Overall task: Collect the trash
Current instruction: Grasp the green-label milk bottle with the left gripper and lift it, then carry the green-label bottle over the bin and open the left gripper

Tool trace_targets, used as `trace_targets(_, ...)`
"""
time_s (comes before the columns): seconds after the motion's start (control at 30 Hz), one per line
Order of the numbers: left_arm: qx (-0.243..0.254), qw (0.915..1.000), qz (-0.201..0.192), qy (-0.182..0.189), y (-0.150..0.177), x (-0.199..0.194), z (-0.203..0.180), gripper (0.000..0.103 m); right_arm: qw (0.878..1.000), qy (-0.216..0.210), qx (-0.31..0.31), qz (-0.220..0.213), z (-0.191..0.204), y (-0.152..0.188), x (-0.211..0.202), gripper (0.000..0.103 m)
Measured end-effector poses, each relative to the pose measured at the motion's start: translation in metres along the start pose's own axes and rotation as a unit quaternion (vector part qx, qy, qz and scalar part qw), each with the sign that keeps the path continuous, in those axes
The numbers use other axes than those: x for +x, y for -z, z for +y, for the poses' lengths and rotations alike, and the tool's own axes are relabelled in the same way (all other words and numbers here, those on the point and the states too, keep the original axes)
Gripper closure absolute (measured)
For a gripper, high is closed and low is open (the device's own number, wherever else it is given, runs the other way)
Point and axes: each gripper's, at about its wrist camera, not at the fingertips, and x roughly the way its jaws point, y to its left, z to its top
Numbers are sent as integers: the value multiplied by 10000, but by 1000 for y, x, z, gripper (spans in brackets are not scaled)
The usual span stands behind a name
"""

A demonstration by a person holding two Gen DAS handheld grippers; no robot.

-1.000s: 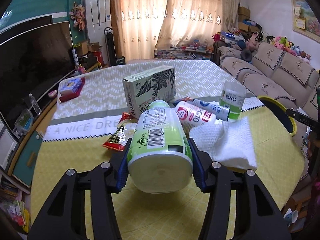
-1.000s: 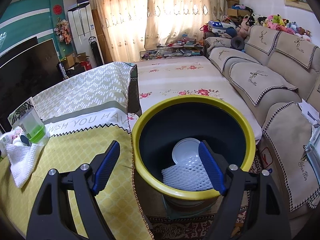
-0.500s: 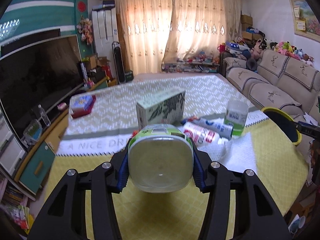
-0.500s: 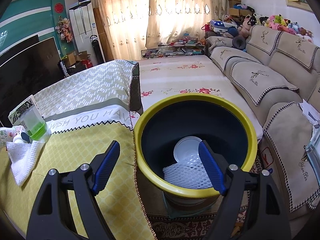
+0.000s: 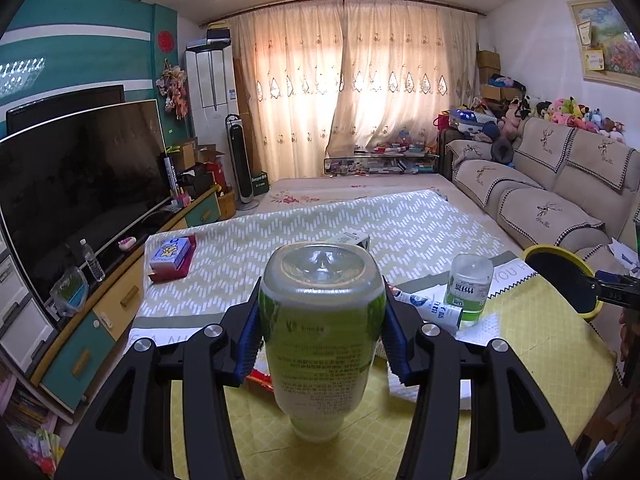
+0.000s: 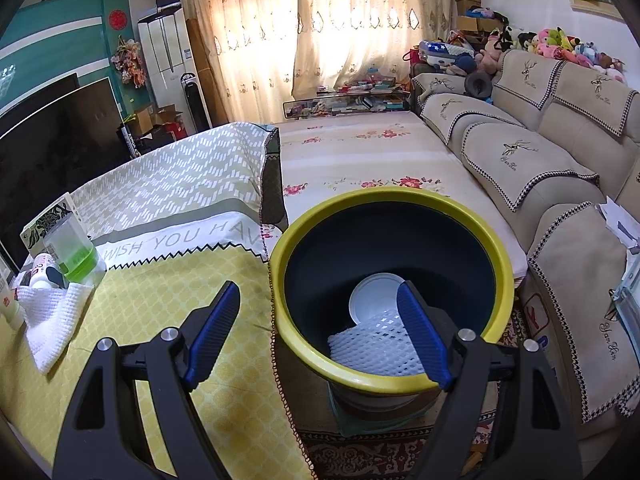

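My left gripper (image 5: 320, 336) is shut on a green-labelled plastic bottle (image 5: 322, 332), held base up and neck down above the yellow tablecloth (image 5: 532, 344). A clear bottle with green liquid (image 5: 469, 289), a white tube (image 5: 434, 309) and a white towel (image 5: 476, 330) lie on the table beyond it. My right gripper (image 6: 318, 334) is open and empty over the near rim of the yellow-rimmed dark bin (image 6: 280, 276), which holds a white disc (image 6: 374, 294) and white foam netting (image 6: 376, 346). The bin also shows in the left wrist view (image 5: 560, 252).
A patterned carton (image 6: 46, 220), the green-liquid bottle (image 6: 74, 250) and the towel (image 6: 48, 316) sit at the table's left in the right wrist view. A pink box (image 5: 172, 258) lies far left. A sofa (image 6: 560, 168) stands right, a TV (image 5: 76, 184) left.
My left gripper has lifted the green bottle off the table and tipped it from lying flat to base up. My right gripper and the bin have barely moved.
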Motion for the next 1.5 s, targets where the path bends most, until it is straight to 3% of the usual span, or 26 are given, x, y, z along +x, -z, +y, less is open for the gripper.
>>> trace_targets(0.4, 150, 9994, -169, 257, -17, -13, -21, 52, 9999, -21, 90, -105, -6, 0, -11, 27)
trace_targets(0.67, 378, 9951, -255, 877, -52, -27, -62, 51, 9988, 278, 143, -376, -28, -1, -44, 27)
trace_targets(0.87, 665, 9804, -244, 1836, -82, -25, -126, 52, 9960, 588, 258, -617, -55, -4, -68, 27)
trace_targets(1.13, 963, 9468, -52, 3071, -100, 19, -249, 51, 9918, 901, 543, -723, -99, 4, -88, 27)
trace_targets(1.37, 1128, 9362, 300, 3314, -99, 93, -343, 51, 9887, 1024, 823, -726, -128, 13, -93, 25)
trace_targets(1.5, 1075, 9409, 572, 3161, -92, 135, -378, 45, 9884, 1012, 888, -699, -132, 15, -90, 23)
